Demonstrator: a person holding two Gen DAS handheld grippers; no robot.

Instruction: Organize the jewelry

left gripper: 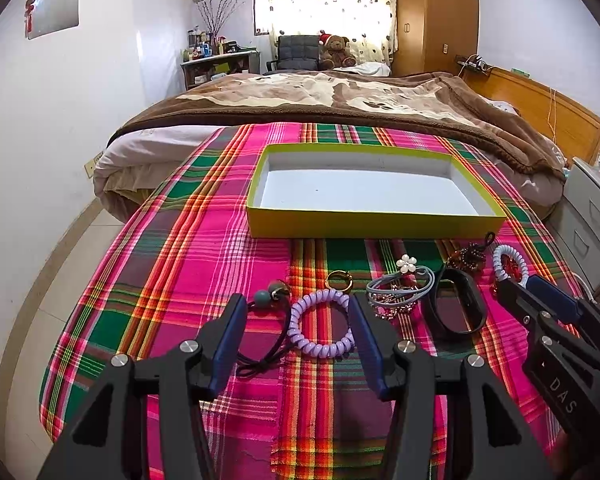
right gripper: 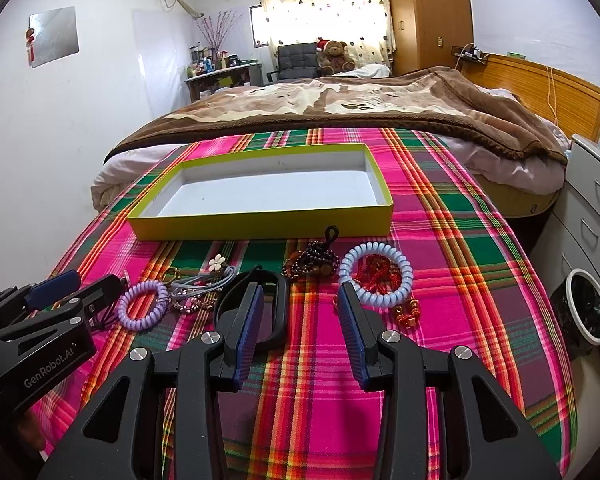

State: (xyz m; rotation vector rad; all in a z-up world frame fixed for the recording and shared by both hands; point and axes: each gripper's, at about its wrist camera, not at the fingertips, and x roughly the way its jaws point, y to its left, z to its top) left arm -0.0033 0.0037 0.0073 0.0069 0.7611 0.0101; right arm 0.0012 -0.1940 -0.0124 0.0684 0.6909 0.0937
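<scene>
The left gripper (left gripper: 296,320), with black arms and blue ribbed pads, stands wide open just above the plaid cloth. The lilac plastic spiral hair tie (left gripper: 321,323) lies between its fingers, but the pads do not press on it and it holds nothing. Just left of this tie lies a dark elastic cord with grey-green beads (left gripper: 265,300).

The right gripper (right gripper: 299,312) is also open, a little less wide, and it holds nothing; bare cloth shows between its fingers. Its left finger (right gripper: 248,320) stands in front of the black oval band (right gripper: 278,304), and its right finger (right gripper: 350,320) is just beside the pale blue spiral hair tie (right gripper: 376,276), which lies around a red beaded string (right gripper: 376,270). I cannot tell if the fingers touch these things.

On the body of the left gripper, in the right wrist view, the white writing "GenRobot.AI" (right gripper: 48,372) can be read. On the right gripper, in the left wrist view, the letters "DAS" (left gripper: 564,394) are visible.

Further away lie a gold ring (left gripper: 339,279), grey elastic bands with a white flower (left gripper: 407,270) and a dark brown bead bracelet (right gripper: 311,262). Behind all the jewelry stands the shallow yellow-green cardboard box with a white inside (right gripper: 260,224), and it is empty. The pink, green and orange plaid cloth (right gripper: 460,320) carries everything, and beyond it is a bed with a brown blanket (right gripper: 380,108).
</scene>
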